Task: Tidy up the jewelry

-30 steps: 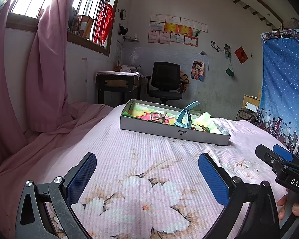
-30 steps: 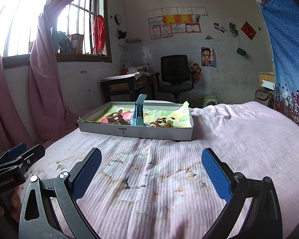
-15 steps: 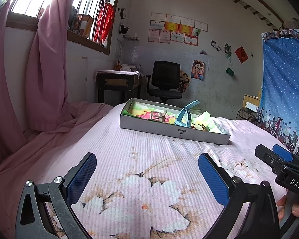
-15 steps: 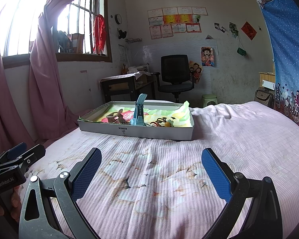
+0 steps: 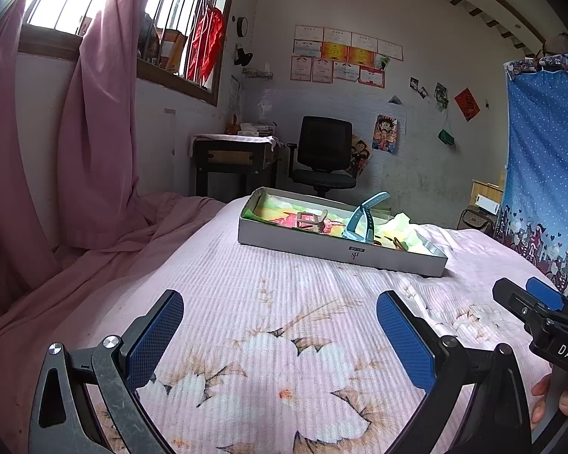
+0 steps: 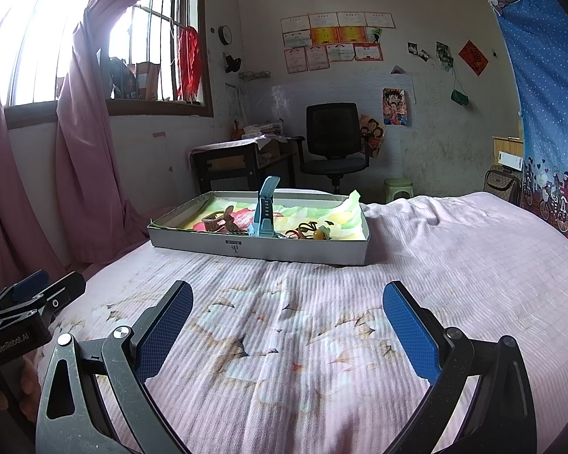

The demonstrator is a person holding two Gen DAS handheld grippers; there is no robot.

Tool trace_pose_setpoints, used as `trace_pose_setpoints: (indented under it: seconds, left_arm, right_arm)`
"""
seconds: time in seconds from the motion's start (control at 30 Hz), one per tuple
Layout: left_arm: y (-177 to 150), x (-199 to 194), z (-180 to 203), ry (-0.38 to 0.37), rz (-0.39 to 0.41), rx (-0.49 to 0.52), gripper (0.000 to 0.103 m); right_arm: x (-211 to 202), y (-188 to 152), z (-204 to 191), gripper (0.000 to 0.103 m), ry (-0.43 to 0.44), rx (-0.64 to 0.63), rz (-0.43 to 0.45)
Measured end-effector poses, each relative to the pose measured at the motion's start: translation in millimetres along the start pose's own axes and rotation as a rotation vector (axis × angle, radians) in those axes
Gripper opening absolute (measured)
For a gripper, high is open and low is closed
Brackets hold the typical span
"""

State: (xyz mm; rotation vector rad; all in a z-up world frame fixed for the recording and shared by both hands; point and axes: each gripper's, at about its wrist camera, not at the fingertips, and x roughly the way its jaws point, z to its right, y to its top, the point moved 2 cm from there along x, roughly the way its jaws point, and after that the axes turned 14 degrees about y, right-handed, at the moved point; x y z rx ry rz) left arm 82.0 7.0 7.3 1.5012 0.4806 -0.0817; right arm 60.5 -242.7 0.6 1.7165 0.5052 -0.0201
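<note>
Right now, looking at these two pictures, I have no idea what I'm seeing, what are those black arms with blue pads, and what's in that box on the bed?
There is no robot here. A person holds a hand-held claw in each hand, and each claw carries a wide-angle camera looking forward along its two fingers. One picture comes from the left claw, the other from the right claw. The blue pads are the fingertips. Both claws are open and hold nothing. They hover over a pink flowered bedspread. Farther off lies a shallow grey box lined with coloured paper, holding a blue watch strap that stands up, and small jewelry pieces too tiny to name.
</note>
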Motion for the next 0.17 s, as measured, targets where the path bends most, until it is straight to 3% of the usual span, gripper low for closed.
trace_pose_setpoints:
  seconds: [0.17]
  left_arm:
    - [-0.2,0.4,0.2,0.000,-0.001,-0.001,0.103]
  right_arm:
    - [-0.1,0.4,-0.3,0.099,0.000,0.000,0.001]
